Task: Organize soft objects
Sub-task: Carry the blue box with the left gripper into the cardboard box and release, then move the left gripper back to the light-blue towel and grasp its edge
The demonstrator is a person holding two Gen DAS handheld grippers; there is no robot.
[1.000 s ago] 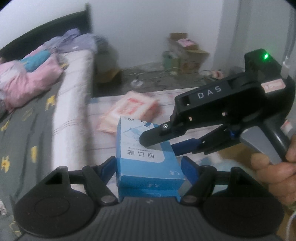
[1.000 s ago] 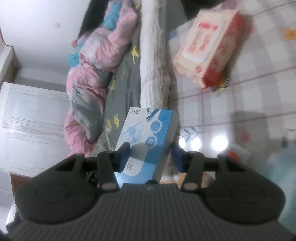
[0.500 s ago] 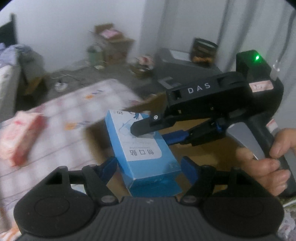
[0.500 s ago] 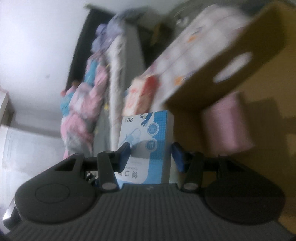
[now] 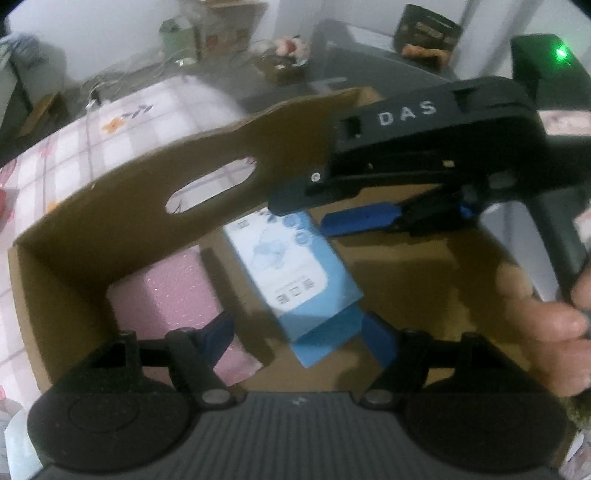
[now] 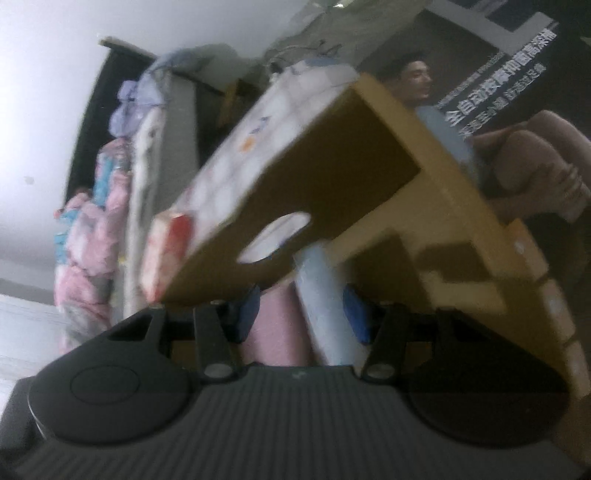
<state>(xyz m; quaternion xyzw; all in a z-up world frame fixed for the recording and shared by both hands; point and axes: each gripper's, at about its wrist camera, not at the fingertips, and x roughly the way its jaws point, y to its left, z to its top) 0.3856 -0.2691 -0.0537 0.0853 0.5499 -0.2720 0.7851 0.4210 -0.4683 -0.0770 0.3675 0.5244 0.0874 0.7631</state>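
Note:
A blue and white plaster box [image 5: 295, 269] lies tilted inside a brown cardboard box [image 5: 122, 218], beside a pink soft block [image 5: 170, 295]. My left gripper [image 5: 303, 339] hovers over it with its blue pads wide apart, the right pad touching the box's near corner. My right gripper [image 5: 317, 218] reaches in from the right, its jaws spread above the plaster box's far end. In the right wrist view the plaster box [image 6: 325, 306] stands between the open pads [image 6: 356, 314] next to the pink block [image 6: 277, 321].
The cardboard box has a hand-hole wall [image 6: 280, 229]. A checked tablecloth [image 5: 110, 125] lies behind it with a red and white wipes pack [image 6: 162, 251]. A bed with pink bedding [image 6: 88, 236] is at the far left. A dark carton [image 5: 428, 29] stands behind.
Both grippers carried the plaster box from over the tablecloth into the cardboard box. Their pads have opened and the box now rests inside, loose.

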